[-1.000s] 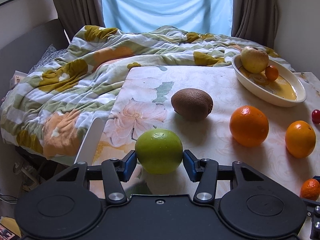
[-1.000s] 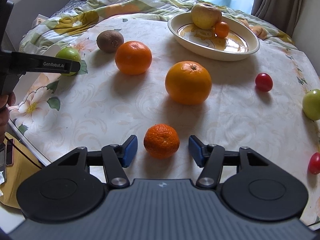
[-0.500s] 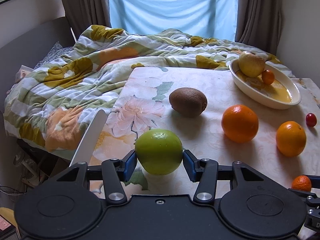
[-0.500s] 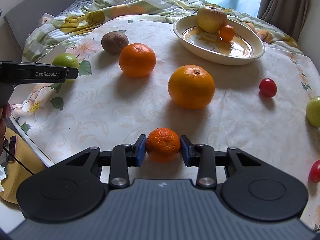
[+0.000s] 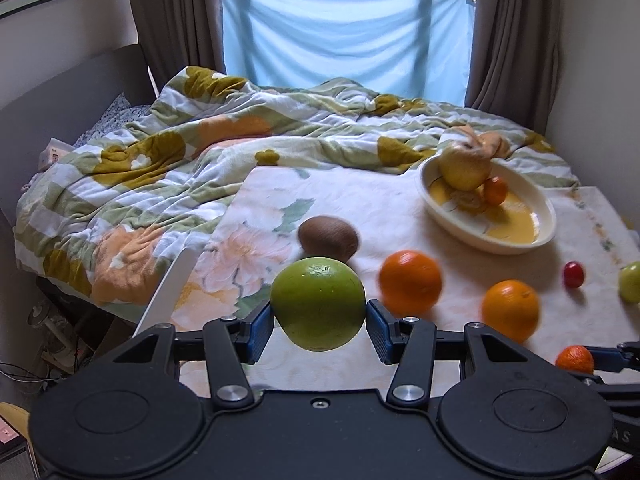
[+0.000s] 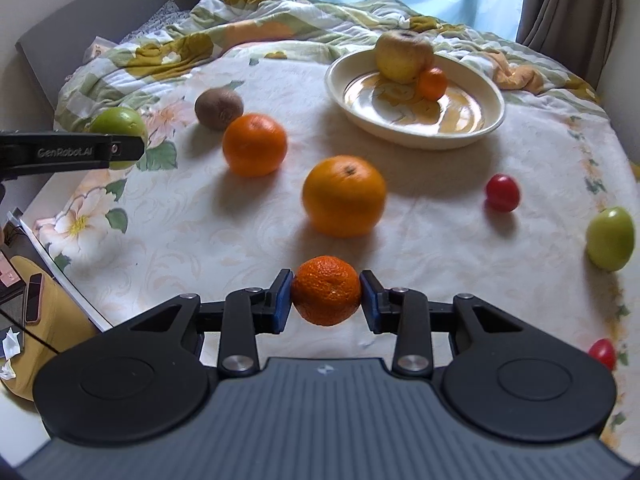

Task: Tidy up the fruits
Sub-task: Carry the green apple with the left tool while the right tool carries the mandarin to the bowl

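My left gripper point(image 5: 319, 326) is shut on a green apple point(image 5: 318, 303) and holds it just above the table's near left part; the same apple point(image 6: 119, 125) shows behind that gripper's arm in the right wrist view. My right gripper point(image 6: 326, 300) is shut on a small mandarin point(image 6: 326, 295), lifted slightly off the cloth. A cream bowl point(image 6: 490, 120) at the back holds a yellow apple point(image 6: 403, 56) and a small orange fruit point(image 6: 433, 83). On the cloth lie a kiwi point(image 6: 218, 107) and two oranges point(image 6: 255, 145) point(image 6: 344, 195).
A red cherry tomato point(image 6: 502, 192), a second green apple point(image 6: 611, 238) and another red tomato point(image 6: 603, 353) lie at the right. The floral-cloth table point(image 6: 200, 232) drops off at the left edge. A rumpled quilt point(image 5: 160, 168) lies behind it. A phone point(image 6: 33, 298) rests low left.
The right gripper closed on the mandarin and raised it a little. The left gripper lifted the green apple off the table and carried it toward the middle.
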### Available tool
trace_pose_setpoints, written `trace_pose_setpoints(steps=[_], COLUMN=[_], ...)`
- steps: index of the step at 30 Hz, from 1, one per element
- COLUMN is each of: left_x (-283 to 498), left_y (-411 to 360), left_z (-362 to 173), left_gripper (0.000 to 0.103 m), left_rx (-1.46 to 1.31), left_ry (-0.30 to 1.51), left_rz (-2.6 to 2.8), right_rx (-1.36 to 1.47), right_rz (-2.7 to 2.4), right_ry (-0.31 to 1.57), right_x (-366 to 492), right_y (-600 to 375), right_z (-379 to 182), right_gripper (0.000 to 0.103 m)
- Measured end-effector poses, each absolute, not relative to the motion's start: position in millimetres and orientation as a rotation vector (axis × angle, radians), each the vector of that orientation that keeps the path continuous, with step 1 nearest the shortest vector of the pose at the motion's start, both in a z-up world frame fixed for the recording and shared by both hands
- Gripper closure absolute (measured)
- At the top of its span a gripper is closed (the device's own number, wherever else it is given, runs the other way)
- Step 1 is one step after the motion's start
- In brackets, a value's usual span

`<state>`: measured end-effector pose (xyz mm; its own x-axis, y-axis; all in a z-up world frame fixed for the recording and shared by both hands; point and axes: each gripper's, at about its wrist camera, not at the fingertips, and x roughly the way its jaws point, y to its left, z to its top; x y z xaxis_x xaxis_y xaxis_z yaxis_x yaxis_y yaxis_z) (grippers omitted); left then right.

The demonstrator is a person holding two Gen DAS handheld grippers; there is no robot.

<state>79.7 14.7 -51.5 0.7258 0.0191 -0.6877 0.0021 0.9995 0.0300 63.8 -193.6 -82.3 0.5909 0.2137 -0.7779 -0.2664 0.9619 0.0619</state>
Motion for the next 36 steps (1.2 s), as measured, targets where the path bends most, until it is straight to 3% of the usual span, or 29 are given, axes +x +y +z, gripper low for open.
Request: trace_pose_setpoints(steps=[19, 36], left_x=[103, 196], left_y=[-73, -99], left_z=[3, -16], left_gripper=[0.048, 0.048], left_rx=[0.000, 0.027], left_ry=[0.668, 0.705], left_rz=[-0.111, -0.206], right_rx=[-0.008, 0.020], right_rz=[0.222, 0.129], right_ry=[0.832, 0.790], right_x=[113, 190], right_y=[-289, -312], right_z=[-13, -4], right_gripper=[0.052, 0.052])
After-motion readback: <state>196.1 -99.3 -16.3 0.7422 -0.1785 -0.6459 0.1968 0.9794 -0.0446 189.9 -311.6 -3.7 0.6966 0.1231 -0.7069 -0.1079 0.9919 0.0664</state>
